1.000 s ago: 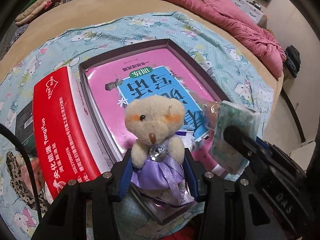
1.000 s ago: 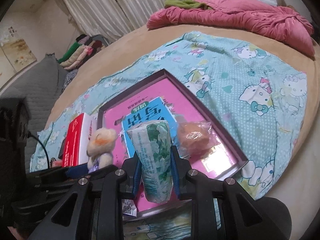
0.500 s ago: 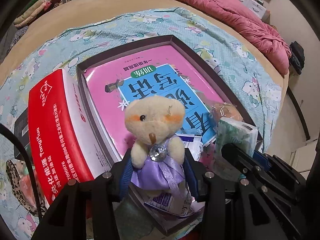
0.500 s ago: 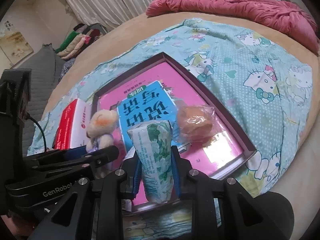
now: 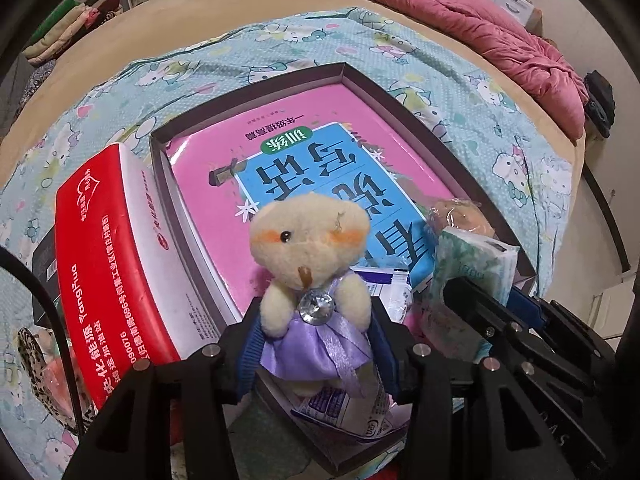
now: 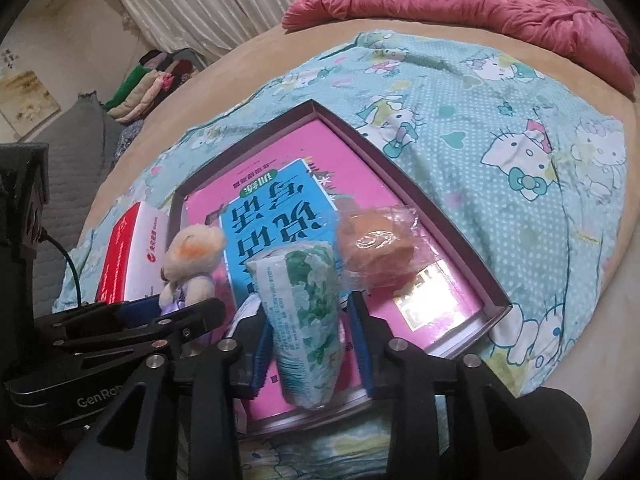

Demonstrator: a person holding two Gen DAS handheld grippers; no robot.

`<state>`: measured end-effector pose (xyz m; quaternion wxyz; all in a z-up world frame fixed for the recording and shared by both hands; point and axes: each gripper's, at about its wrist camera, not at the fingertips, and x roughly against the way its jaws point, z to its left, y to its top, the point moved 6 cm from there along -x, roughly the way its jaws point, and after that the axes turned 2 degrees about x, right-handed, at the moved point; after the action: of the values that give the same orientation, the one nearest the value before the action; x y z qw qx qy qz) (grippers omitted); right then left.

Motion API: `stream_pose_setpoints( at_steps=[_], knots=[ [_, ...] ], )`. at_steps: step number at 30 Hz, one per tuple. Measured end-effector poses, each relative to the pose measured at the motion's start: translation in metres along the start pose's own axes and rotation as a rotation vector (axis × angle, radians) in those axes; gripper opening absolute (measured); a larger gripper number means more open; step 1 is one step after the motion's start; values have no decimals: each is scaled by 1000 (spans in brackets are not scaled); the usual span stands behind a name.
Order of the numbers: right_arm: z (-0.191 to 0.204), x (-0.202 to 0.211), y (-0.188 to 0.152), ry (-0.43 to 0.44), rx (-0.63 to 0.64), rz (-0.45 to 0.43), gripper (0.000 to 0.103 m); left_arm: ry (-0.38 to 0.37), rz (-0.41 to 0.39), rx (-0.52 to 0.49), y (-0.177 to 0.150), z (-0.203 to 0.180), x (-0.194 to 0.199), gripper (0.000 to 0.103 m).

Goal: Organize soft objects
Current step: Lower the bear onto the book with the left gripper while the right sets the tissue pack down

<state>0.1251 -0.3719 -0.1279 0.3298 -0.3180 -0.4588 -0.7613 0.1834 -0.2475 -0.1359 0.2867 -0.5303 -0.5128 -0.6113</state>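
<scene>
A small cream teddy bear (image 5: 308, 248) in a purple dress stands upright between the blue pads of my left gripper (image 5: 316, 344), which still press on its dress as the jaws start opening. It hangs over the near left corner of a dark purple tray (image 5: 400, 96). My right gripper (image 6: 308, 344) is opening around a green-and-white tissue pack (image 6: 304, 320). A gap shows on each side of the pack, which stands in the tray's near end. The bear (image 6: 192, 256) also shows at the left of the right wrist view.
A pink book (image 5: 280, 132) fills the tray, with a plastic-wrapped bun (image 6: 376, 248) on it. A red-and-white box (image 5: 108, 248) lies left of the tray. A white printed packet (image 5: 344, 404) lies under the bear. A pink quilt (image 6: 480, 4) is far back on the bed.
The right gripper sank a little toward the tray and its pads came off the tissue pack. The left gripper and the bear stayed nearly in place.
</scene>
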Motion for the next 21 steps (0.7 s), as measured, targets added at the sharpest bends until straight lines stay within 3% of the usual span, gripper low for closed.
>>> stream_pose_setpoints(
  at_steps=[8,21],
  knots=[
    [-3,4,3,-4,-18,-17,45,16,9,-16,0,-1,-2,51],
    [-19,8,3,-50,-77,-31,52,-38,1,7,-1,-1,8,55]
  ],
)
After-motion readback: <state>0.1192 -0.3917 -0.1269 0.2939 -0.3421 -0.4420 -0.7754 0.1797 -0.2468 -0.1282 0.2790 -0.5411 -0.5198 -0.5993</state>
